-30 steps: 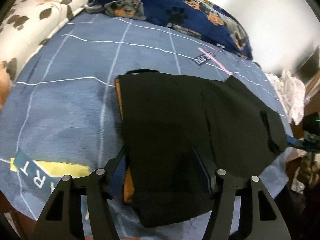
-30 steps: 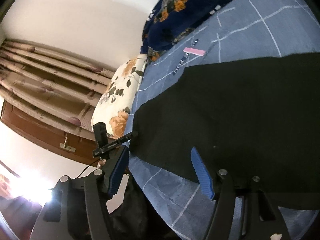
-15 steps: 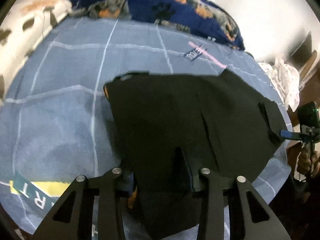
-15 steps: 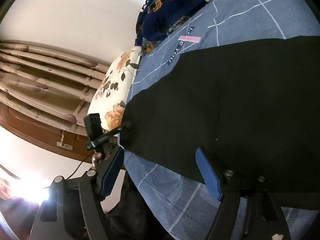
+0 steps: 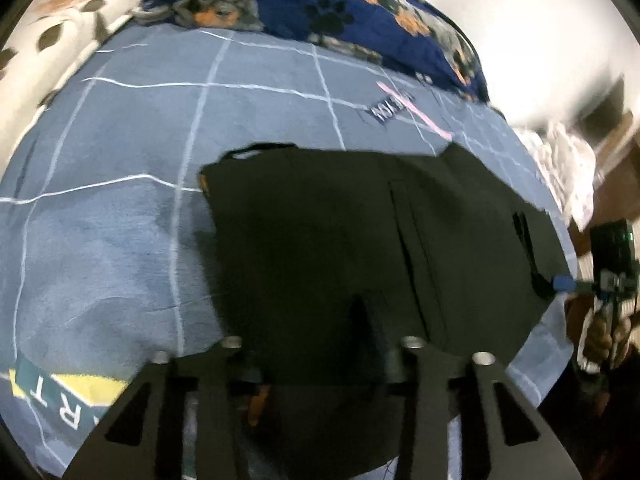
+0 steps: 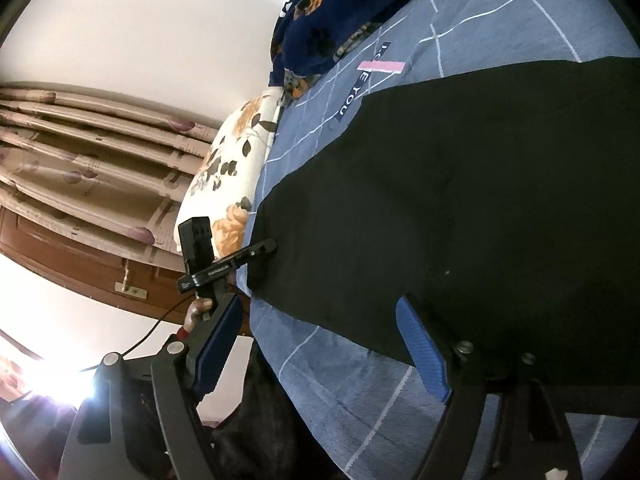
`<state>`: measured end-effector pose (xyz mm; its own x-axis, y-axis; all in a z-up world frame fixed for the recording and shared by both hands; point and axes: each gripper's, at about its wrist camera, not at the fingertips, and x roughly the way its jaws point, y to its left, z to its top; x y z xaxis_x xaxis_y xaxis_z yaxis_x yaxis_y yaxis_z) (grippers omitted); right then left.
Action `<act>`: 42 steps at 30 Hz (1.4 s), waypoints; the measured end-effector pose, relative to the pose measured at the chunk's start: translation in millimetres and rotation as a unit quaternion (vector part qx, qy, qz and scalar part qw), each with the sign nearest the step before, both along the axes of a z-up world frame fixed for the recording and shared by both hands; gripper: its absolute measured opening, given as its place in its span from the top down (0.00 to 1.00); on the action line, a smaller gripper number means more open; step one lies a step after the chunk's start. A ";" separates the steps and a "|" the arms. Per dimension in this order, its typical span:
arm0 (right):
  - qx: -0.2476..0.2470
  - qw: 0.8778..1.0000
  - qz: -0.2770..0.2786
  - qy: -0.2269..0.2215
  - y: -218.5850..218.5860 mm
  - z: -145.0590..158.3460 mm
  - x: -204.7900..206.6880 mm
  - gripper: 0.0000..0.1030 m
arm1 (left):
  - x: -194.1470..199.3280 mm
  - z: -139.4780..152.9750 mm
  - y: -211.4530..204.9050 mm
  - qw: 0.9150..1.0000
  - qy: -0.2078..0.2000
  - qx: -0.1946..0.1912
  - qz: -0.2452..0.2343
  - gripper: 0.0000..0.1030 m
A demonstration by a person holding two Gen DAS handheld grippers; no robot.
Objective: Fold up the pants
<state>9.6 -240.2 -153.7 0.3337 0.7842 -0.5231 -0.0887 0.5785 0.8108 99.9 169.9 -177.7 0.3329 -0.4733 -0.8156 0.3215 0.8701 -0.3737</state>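
Left wrist view: the left gripper (image 5: 320,364) has just been closing its fingers onto the near edge of black pants (image 5: 360,240) lying on the bed (image 5: 100,240), ready to lift, while the right gripper (image 6: 316,344) has just been opening, empty.

- A bed fills the room, covered with a blue bedsheet (image 5: 120,208) that has thin white lines in squares.
- A dark blue blanket (image 5: 360,20) with dogs and paw prints lies bunched at the far end of the bed.
- A white pillow (image 6: 228,184) with orange flowers sits at the edge of the bed.
- The wall (image 6: 160,28) is plain and white.
- Beige curtains (image 6: 80,152) with purple flowers hang in folds.
- Bright light (image 6: 52,384) glares in one corner.
- A white cloth (image 5: 572,172) lies bunched beside the bed.
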 end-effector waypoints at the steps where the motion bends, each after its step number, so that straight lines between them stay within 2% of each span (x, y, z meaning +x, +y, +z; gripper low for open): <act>1: 0.001 1.000 0.001 -0.002 0.6 0.7 -0.2 0.25 | -1.8 2.4 2.2 1.000 -0.002 -0.007 0.008 0.74; 4: 0.003 1.000 0.001 -0.007 2.1 2.4 -0.3 0.25 | -9.4 18.7 -0.4 0.999 -0.018 -0.028 0.036 0.82; 8: 0.011 1.000 -0.002 -0.010 2.5 4.0 4.3 0.25 | -21.3 58.7 -18.7 0.996 -0.050 -0.063 0.048 0.83; 10: 0.028 0.999 -0.004 -0.015 1.5 6.6 6.6 0.25 | -26.0 77.4 -32.8 0.994 -0.061 -0.081 0.036 0.83; 14: 0.068 0.997 -0.005 -0.023 3.8 14.0 14.3 0.25 | -37.8 107.0 -78.3 0.993 -0.086 -0.082 -0.009 0.83; 17: 0.099 0.995 -0.006 -0.029 5.4 20.2 19.6 0.24 | -43.6 119.0 -111.9 0.992 -0.092 -0.085 -0.035 0.83; 24: 0.198 0.979 -0.032 -0.027 -10.6 25.3 30.4 0.19 | -42.6 121.4 -171.6 0.988 -0.087 -0.107 -0.063 0.83; 27: 0.221 0.974 -0.047 -0.025 -19.3 26.7 35.5 0.17 | -41.9 119.1 -190.9 0.988 -0.081 -0.114 -0.068 0.83; 35: 0.229 0.971 -0.071 -0.023 -35.1 26.7 39.8 0.15 | -48.4 117.9 -230.8 0.987 -0.084 -0.106 -0.090 0.83; 42: 0.232 0.968 -0.097 -0.016 -53.5 22.0 37.2 0.11 | -49.4 115.7 -242.2 0.988 -0.085 -0.096 -0.090 0.83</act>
<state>46.8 -293.7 -131.8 0.5080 0.8534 -0.1172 -0.0441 0.1617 0.9859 50.5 -72.3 -62.0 0.3535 -0.6784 -0.6441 0.5366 0.7111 -0.4544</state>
